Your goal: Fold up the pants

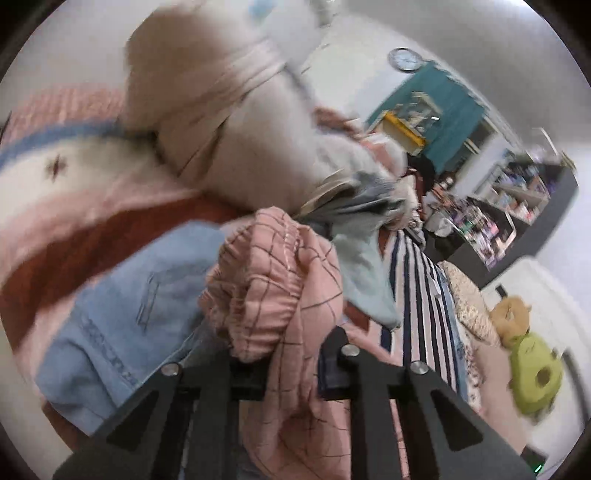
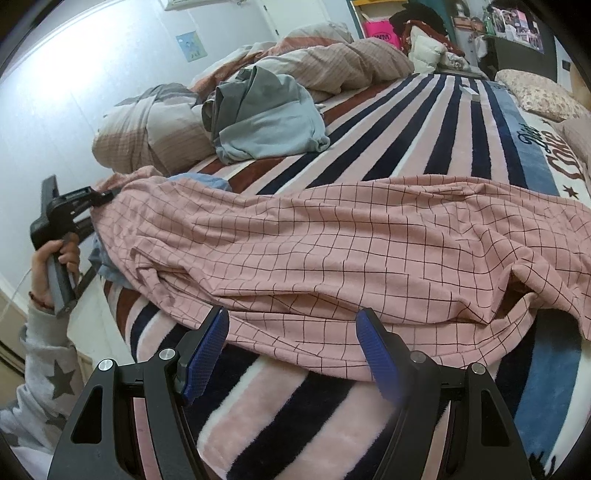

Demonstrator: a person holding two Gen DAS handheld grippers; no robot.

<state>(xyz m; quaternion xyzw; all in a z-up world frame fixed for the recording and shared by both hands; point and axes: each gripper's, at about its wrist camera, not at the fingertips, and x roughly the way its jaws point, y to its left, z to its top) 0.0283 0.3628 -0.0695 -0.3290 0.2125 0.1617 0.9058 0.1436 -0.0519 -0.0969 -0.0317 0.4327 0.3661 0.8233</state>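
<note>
Pants (image 2: 332, 251): spread lengthwise across striped bed (image 2: 424, 133). Left gripper (image 1: 291, 362): clamped on bunched waistband. Right gripper (image 2: 291, 343): wide open, empty, beside hem. Risk: thin pinch slipping; denim (image 1: 122, 302) beneath dragged along.

- Right hand-held gripper (image 2: 291, 349): black frame, silver screws, blue textured pads (image 2: 207, 354).
- Sleeve (image 2: 44, 373): light grey with darker grey stars.
- Reddish bracelet (image 2: 38, 301) at the wrist.

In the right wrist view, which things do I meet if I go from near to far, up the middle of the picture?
Right gripper, open → pink checked pants spread across the striped blanket → pale blue-grey garment pile → crumpled beige duvet → pink bag at the far wall.
</note>
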